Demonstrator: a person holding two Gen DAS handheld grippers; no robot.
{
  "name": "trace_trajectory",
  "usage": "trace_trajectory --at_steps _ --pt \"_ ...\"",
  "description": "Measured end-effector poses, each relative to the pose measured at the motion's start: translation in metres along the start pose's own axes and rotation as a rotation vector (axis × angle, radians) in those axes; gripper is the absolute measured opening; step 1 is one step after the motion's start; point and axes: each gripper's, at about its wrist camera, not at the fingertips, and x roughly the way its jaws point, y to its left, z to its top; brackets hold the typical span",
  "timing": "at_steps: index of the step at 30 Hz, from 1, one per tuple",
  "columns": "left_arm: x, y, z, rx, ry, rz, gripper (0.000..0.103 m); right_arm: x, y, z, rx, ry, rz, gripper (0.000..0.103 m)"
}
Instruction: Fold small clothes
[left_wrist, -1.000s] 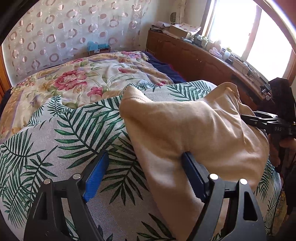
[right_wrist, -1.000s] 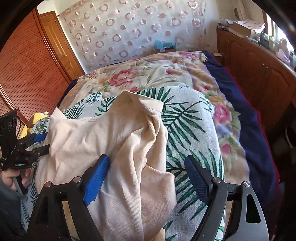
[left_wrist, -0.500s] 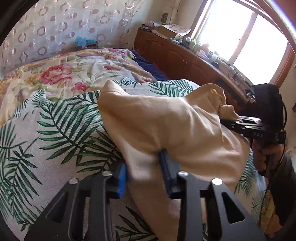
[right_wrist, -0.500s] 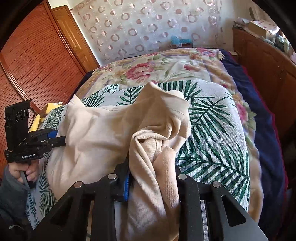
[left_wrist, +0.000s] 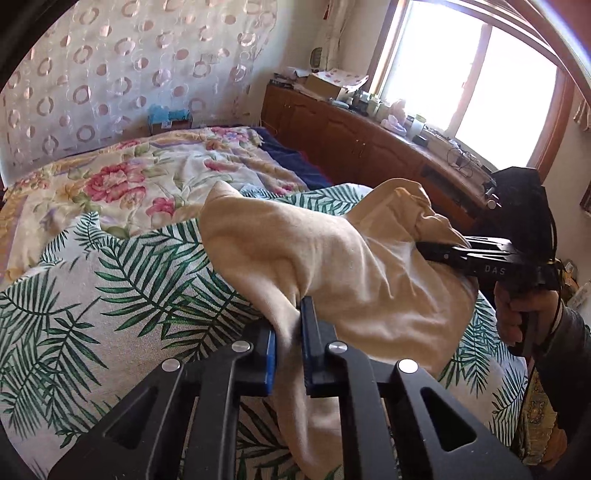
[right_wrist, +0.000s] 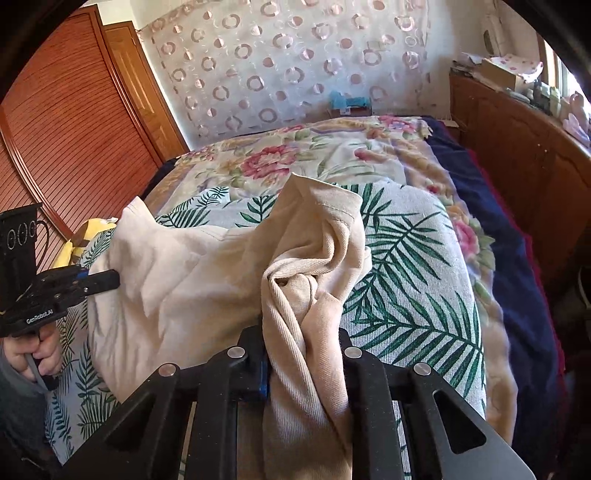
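Observation:
A beige garment (left_wrist: 332, 258) lies on the palm-leaf cover (left_wrist: 110, 295) of the bed, its near edge lifted between the two grippers. My left gripper (left_wrist: 288, 332) is shut on the garment's near left edge. It shows at the left of the right wrist view (right_wrist: 107, 280). My right gripper (right_wrist: 303, 343) is shut on a bunched fold of the same garment (right_wrist: 184, 280). In the left wrist view it shows at the right (left_wrist: 428, 251), its tips buried in the cloth.
A floral quilt (left_wrist: 147, 177) covers the far half of the bed, with a dark blue sheet (right_wrist: 498, 236) along its right side. A wooden cabinet (left_wrist: 369, 147) with clutter runs under the window. A wooden wardrobe (right_wrist: 55, 147) stands left. A yellow cloth (right_wrist: 85, 236) lies by the left gripper.
Both grippers were open around the garment's edges a second ago. Both have closed on the cloth and raised it slightly, bunching the fabric.

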Motion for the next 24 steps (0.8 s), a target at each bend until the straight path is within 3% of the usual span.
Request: trace_trajectory --at_steps 5,13,19,24 --pt "-0.020 -0.005 0.001 0.016 -0.039 -0.006 0.012 -0.009 0.016 0.000 -0.057 -0.018 -0.032 0.018" --pt "-0.061 0.003 -0.001 0.004 -0.124 0.018 0.011 -0.018 0.038 0.004 -0.119 -0.071 -0.001 0.018" --pt "-0.106 0.032 -0.022 -0.065 -0.191 0.091 0.011 -0.008 0.077 0.022 -0.220 -0.098 0.064 0.018" --pt "-0.150 0.075 -0.053 -0.181 -0.257 0.195 0.011 0.020 0.134 0.045 -0.332 -0.105 0.154 0.018"
